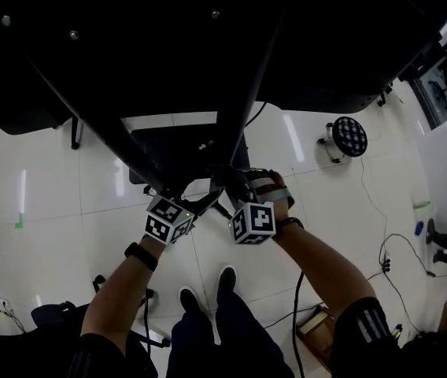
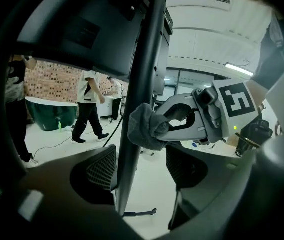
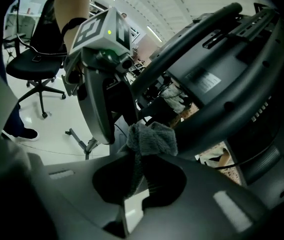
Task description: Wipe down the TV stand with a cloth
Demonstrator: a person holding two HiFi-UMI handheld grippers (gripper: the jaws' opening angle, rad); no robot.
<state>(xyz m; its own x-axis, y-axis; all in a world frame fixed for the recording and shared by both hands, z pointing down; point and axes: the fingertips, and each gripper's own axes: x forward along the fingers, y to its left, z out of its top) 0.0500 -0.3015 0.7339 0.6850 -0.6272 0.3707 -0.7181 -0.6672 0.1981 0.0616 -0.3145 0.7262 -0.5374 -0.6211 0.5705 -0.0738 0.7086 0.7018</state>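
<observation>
The TV stand's black pole (image 1: 243, 93) slants up under the dark screen. In the left gripper view this pole (image 2: 134, 149) runs between the jaws of my left gripper (image 2: 143, 170). The left pad lies against it and a gap shows at the right pad. My right gripper (image 3: 139, 184) is shut on a grey cloth (image 3: 152, 136), which is pressed on the pole. From the left the cloth (image 2: 144, 126) shows bunched at the right gripper's (image 2: 182, 121) tips. In the head view both grippers, left (image 1: 196, 205) and right (image 1: 231, 186), meet at the pole.
A second stand strut (image 1: 105, 124) slants to the left and the stand's dark base (image 1: 180, 152) lies on the white floor. A round stool (image 1: 349, 136), floor cables (image 1: 381, 242), an office chair (image 3: 37, 64) and walking people (image 2: 89, 106) are around. My feet (image 1: 208, 294) stand below.
</observation>
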